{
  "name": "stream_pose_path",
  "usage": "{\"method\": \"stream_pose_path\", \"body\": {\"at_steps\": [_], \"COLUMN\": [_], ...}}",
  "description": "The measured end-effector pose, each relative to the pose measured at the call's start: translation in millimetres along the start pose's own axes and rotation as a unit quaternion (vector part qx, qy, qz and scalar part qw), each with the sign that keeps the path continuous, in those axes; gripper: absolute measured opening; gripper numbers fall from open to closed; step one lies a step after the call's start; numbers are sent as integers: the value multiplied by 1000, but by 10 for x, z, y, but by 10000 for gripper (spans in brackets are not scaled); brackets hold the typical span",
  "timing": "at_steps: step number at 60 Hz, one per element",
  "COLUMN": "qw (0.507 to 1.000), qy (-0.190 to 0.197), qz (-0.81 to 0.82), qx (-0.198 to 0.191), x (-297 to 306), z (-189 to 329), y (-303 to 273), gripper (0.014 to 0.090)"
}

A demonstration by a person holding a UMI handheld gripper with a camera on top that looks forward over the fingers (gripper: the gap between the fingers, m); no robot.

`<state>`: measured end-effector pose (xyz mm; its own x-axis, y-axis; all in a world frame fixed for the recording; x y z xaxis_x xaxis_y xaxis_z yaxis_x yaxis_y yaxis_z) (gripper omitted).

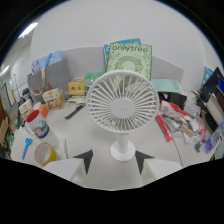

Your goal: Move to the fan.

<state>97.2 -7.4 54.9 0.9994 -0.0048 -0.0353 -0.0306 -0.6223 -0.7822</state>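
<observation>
Lettering reading "onlytree" tops the green printed box (129, 59) I see propped behind the white round desk fan (122, 102). My claw (114, 161) is spread open, its two dark fingertips (84, 160) level and pointing forward. The fan's foot stands on the white worktop (90, 132) just ahead, between them, untouched.
</observation>
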Motion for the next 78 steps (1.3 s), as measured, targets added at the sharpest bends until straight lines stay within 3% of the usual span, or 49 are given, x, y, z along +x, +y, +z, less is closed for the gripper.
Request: {"method": "stream_pose_path", "body": {"at_steps": [78], "qw": [1000], "qy": [2], "qz": [4], "qx": [-5], "x": [13], "z": [45], "y": [-4], "gripper": [842]}}
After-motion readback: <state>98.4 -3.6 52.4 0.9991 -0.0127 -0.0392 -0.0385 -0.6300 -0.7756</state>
